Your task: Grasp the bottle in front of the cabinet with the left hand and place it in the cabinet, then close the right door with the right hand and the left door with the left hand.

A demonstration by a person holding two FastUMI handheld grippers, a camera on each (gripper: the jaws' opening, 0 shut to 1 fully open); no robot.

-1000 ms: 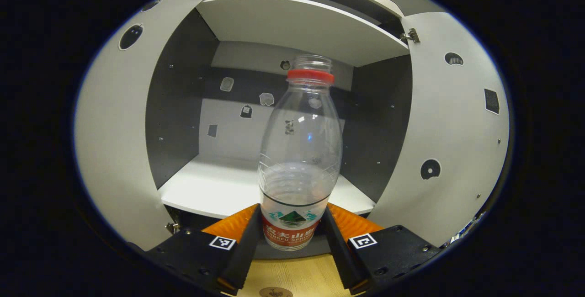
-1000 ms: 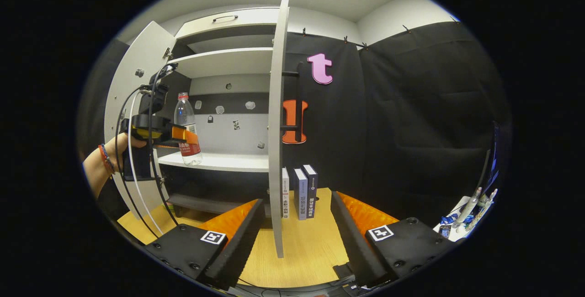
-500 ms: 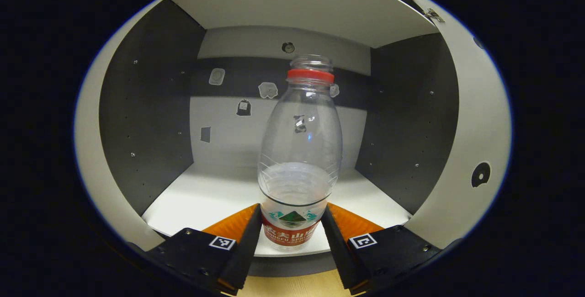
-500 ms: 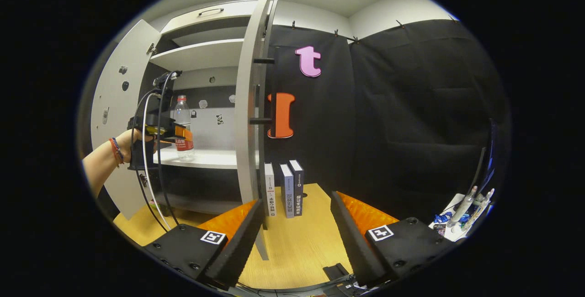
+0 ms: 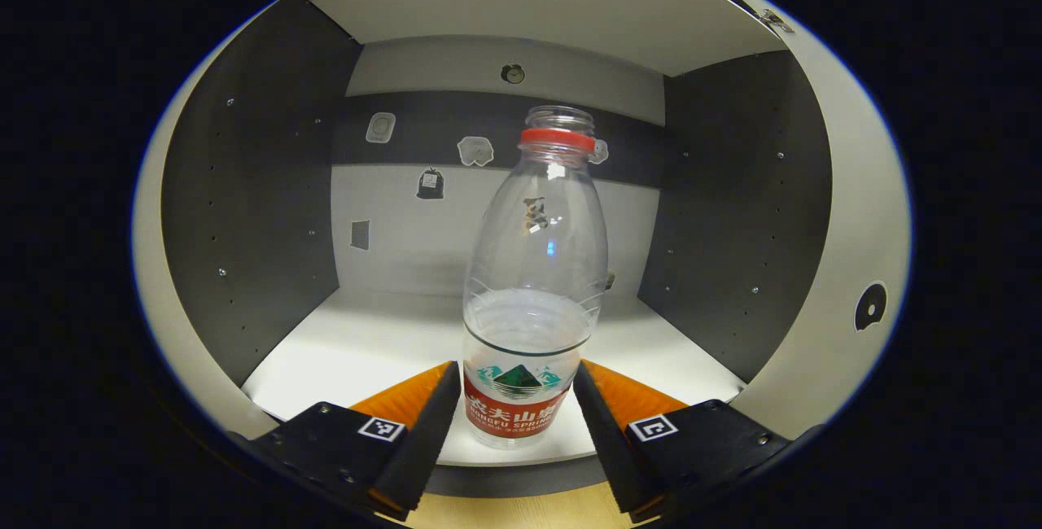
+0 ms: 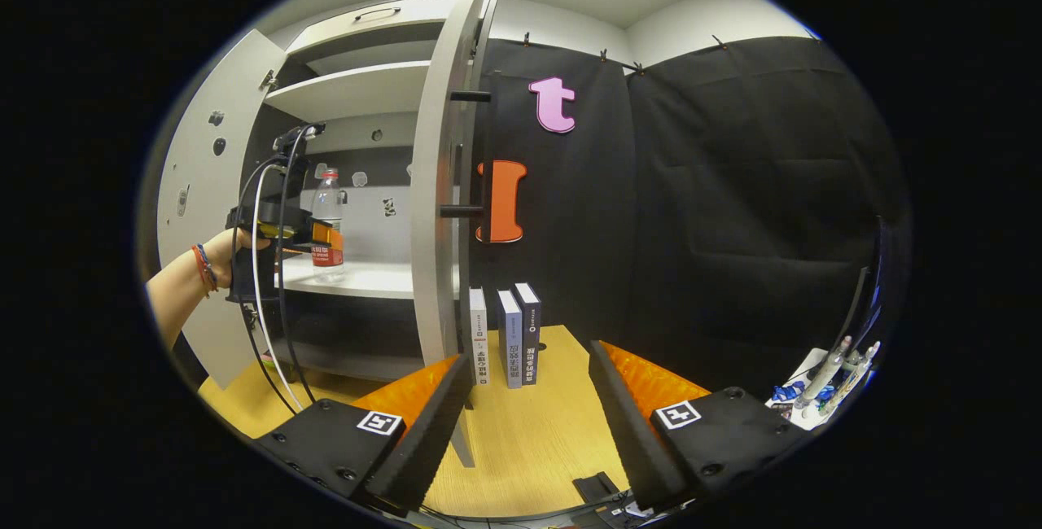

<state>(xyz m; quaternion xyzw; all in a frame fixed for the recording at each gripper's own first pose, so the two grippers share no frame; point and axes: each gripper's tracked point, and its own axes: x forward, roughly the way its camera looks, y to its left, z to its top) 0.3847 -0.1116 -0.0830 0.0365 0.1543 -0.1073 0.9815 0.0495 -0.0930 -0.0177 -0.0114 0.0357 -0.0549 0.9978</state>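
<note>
A clear plastic bottle [image 5: 529, 268] with a red neck ring and a red label stands on the cabinet's white shelf [image 5: 366, 342], near its front edge and leaning slightly right. My left gripper [image 5: 517, 374] is open a little, one finger close on each side of the label. In the right gripper view a hand holds that left gripper [image 6: 321, 238] by the bottle [image 6: 328, 220] inside the cabinet. My right gripper [image 6: 525, 399] is open and holds nothing. It hovers over the wooden table, just right of the open right door's [image 6: 435, 187] edge. The left door [image 6: 216, 187] stands wide open.
Three books [image 6: 509, 338] stand upright on the wooden table [image 6: 537, 431] beside the right door. Two dark handle pegs [image 6: 460, 210] stick out of that door's outer face. Small items [image 6: 830, 366] lie at the far right. Another shelf [image 5: 529, 8] roofs the compartment.
My left gripper carried the bottle into the cabinet and set it on the shelf; its fingers have spread slightly. My right gripper shifted to the right of the right door's edge.
</note>
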